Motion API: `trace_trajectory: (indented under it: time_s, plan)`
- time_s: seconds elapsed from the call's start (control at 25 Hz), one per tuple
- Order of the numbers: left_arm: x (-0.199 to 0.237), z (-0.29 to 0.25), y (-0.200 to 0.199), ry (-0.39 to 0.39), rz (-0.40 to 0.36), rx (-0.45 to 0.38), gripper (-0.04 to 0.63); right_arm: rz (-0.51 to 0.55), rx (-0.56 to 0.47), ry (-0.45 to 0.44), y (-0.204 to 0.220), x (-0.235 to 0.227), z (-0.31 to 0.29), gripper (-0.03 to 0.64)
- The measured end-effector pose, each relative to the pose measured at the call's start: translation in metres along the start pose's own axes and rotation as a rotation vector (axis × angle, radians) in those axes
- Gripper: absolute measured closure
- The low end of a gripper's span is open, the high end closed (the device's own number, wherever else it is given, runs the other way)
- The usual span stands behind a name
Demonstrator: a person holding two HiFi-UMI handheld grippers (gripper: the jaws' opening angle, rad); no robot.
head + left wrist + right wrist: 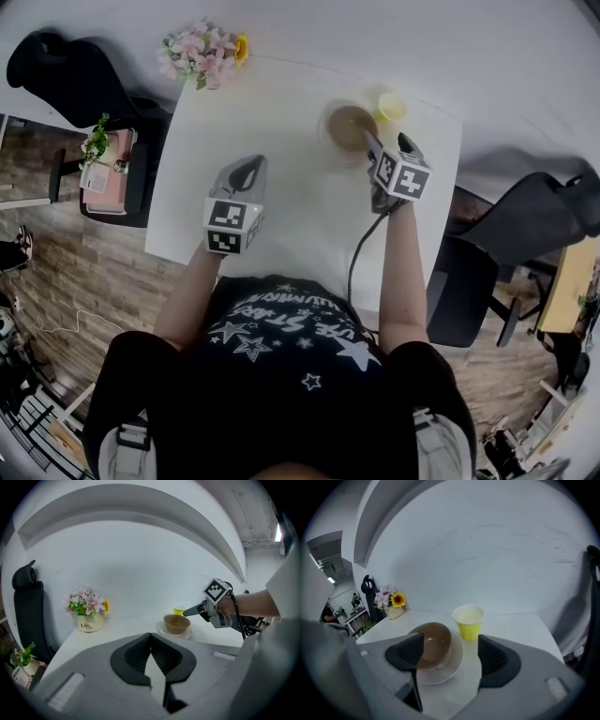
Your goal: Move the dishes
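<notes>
Brown bowl (349,125) — stiff, probably slick and breakable, best pinched at its rim — sits on a white plate (449,671) upper right of centre in the head view, just before the wide-open, empty right gripper (450,660); left gripper (151,654) closed on nothing.

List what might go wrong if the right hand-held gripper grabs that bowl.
1. The yellow cup stands close beside the plate, near one jaw of the open right hand-held gripper; a nudge may tip it.
2. The brown bowl only rests on the plate; a rim pinch could tilt it.
</notes>
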State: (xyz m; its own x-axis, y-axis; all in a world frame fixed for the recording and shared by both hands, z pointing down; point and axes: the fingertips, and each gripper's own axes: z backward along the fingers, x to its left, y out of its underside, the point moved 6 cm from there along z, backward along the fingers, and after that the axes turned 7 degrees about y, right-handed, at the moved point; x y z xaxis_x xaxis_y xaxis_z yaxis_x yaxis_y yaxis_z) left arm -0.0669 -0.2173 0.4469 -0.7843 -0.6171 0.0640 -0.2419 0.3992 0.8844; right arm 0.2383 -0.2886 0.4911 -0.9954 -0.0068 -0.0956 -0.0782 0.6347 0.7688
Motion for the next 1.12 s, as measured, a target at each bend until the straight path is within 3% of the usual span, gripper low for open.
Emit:
trace_trajectory:
  time_s: [0.28, 0.36, 0.4, 0.56, 0.64, 0.96, 1.12]
  plan:
    - [-0.003, 0.012, 0.006, -0.017, 0.006, -0.001, 0.584, -0.06, 0.067, -0.044, 0.013, 0.011, -0.007, 0.299]
    - [-0.003, 0.014, 0.007, -0.018, 0.009, 0.001, 0.584, -0.067, 0.077, -0.045, 0.014, 0.013, -0.009, 0.37]
    - [-0.002, 0.014, 0.008, -0.019, 0.009, 0.001, 0.584, -0.068, 0.082, -0.041, 0.015, 0.014, -0.01, 0.41]
    - [0.003, 0.014, 0.009, -0.024, 0.017, 0.0, 0.584, -0.07, 0.102, -0.019, 0.017, 0.016, -0.016, 0.42]
    - [0.006, 0.015, 0.009, -0.024, 0.022, -0.005, 0.584, -0.078, 0.115, -0.007, 0.018, 0.017, -0.018, 0.473]
    - [0.015, 0.014, 0.012, -0.027, 0.038, -0.009, 0.584, -0.076, 0.157, 0.053, 0.023, 0.018, -0.025, 0.574]
    - [0.018, 0.014, 0.013, -0.027, 0.045, -0.014, 0.584, -0.101, 0.15, 0.062, 0.019, 0.02, -0.026, 0.586]
